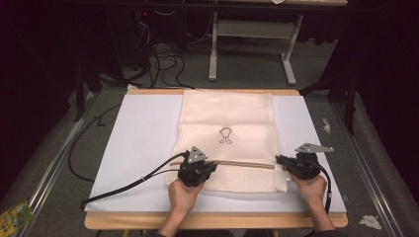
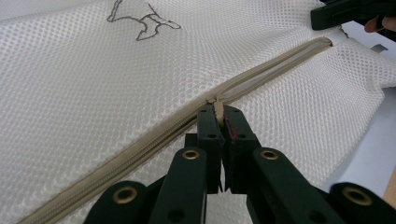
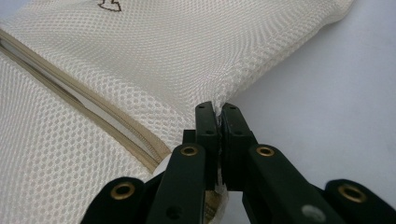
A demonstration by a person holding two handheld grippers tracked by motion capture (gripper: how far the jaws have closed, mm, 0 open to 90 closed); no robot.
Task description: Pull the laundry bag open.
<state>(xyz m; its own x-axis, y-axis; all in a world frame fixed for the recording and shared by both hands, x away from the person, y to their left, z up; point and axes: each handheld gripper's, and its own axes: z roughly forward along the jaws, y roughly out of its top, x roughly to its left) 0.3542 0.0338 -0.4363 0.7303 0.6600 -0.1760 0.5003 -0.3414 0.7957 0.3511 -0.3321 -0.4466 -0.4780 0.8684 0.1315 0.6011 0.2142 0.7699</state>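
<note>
A cream mesh bag [image 1: 227,136] lies flat on the white table top [image 1: 143,143], running from the table's middle toward twelve o'clock, with a small dark outline drawing [image 1: 226,135] at its centre. A tan zipper [image 1: 242,164] crosses the bag's near part from nine o'clock to three o'clock; in the left gripper view its stretch toward the far gripper stands parted, while the stretch behind the jaws is closed. The left gripper [image 2: 219,109] is clamped tight on the zipper's pull tab [image 2: 217,108], jaws pressed together with the tab pinched between them. In the high view this gripper [image 1: 210,168] sits at the zipper's nine o'clock end, held by the person's left hand [image 1: 183,195]. The right gripper [image 3: 218,109] is also closed, pinching the bag's mesh edge where the cloth meets the table. From above it [image 1: 281,160] sits at the bag's three o'clock edge, in the right hand [image 1: 310,186]. Black cables [image 1: 118,190] trail off toward eight o'clock.
</note>
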